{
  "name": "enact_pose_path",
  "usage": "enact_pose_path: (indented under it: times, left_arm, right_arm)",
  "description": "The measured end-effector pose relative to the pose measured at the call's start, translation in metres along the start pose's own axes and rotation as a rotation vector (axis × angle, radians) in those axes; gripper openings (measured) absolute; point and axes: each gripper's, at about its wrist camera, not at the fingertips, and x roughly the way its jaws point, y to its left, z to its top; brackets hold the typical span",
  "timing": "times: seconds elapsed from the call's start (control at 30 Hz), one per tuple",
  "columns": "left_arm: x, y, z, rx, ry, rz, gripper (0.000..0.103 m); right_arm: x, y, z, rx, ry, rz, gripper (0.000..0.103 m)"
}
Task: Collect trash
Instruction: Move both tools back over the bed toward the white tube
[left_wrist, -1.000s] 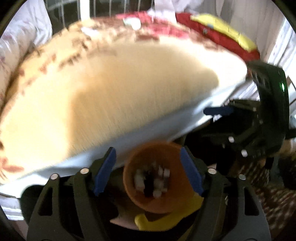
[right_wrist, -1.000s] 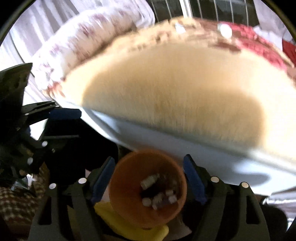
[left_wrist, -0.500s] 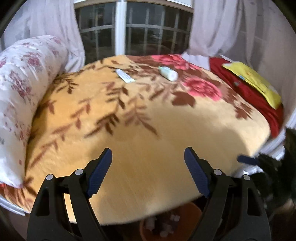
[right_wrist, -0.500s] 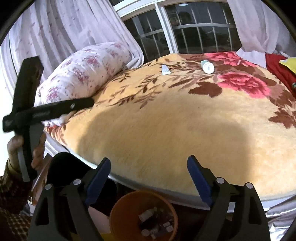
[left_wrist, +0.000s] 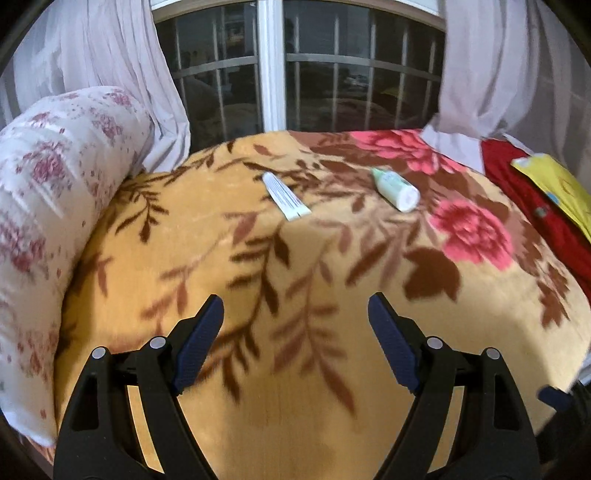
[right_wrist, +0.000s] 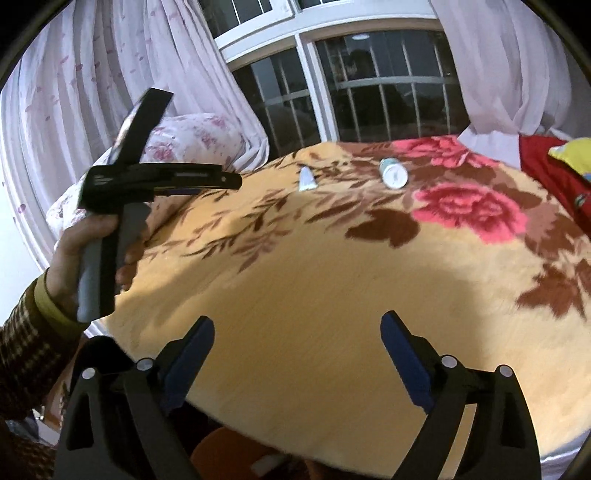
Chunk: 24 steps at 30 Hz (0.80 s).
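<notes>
Two trash items left on the bed: a flat white tube (left_wrist: 286, 197) and a small white-green bottle (left_wrist: 395, 188), both lying on the far half of the floral blanket (left_wrist: 295, 406), near the window. Tube is on the left, bottle on the right, well apart from each other. Both lie on their sides on soft pile, so I expect they'll sink a bit under a pinch.

My left gripper (left_wrist: 295, 336) is wide, nothing between the jaws, angled down over the near half of the blanket, roughly in line with the tube. Right gripper (right_wrist: 297, 354) has its jaws opening, also empty, over the near edge of the bed. In the right wrist view my left hand (right_wrist: 99, 251) holds its gripper up at the left, nose toward the items.

Orange bin (right_wrist: 229, 454) sits below the near bed edge under the right gripper, only partly visible. Handy drop point, I'd say.

Pillow (left_wrist: 48, 221) far left, red cloth (left_wrist: 535, 206) and yellow packet (left_wrist: 554, 184) far right. Can't tell if the packet counts as trash.

Next, I'd say: reach far, one item each.
</notes>
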Motion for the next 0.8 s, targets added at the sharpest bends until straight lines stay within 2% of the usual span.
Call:
enact_pose_path:
  times: [0.47,0.57,0.67,0.73,0.8]
  left_arm:
    - [0.082,-0.004,0.048,-0.01,0.016,0.091,0.079]
    - [0.105,0.009,0.068,-0.072,0.025,0.098,0.079]
    - [0.131,0.03,0.089,-0.182,0.035,0.085,0.079]
    - [0.151,0.04,0.101,-0.239,0.049,0.112,0.079]
    - [0.165,0.039,0.11,-0.255,0.056,0.135,0.079]
  right_arm:
    - [0.021,-0.028,0.033,0.004,-0.049,-0.003,0.091]
    - [0.022,-0.028,0.036,0.002,-0.061,-0.002,0.091]
    - [0.022,-0.026,0.037,-0.016,-0.074,-0.015,0.091]
    - [0.022,-0.024,0.037,-0.032,-0.081,-0.025,0.091]
    - [0.023,-0.023,0.036,-0.039,-0.085,-0.027,0.091]
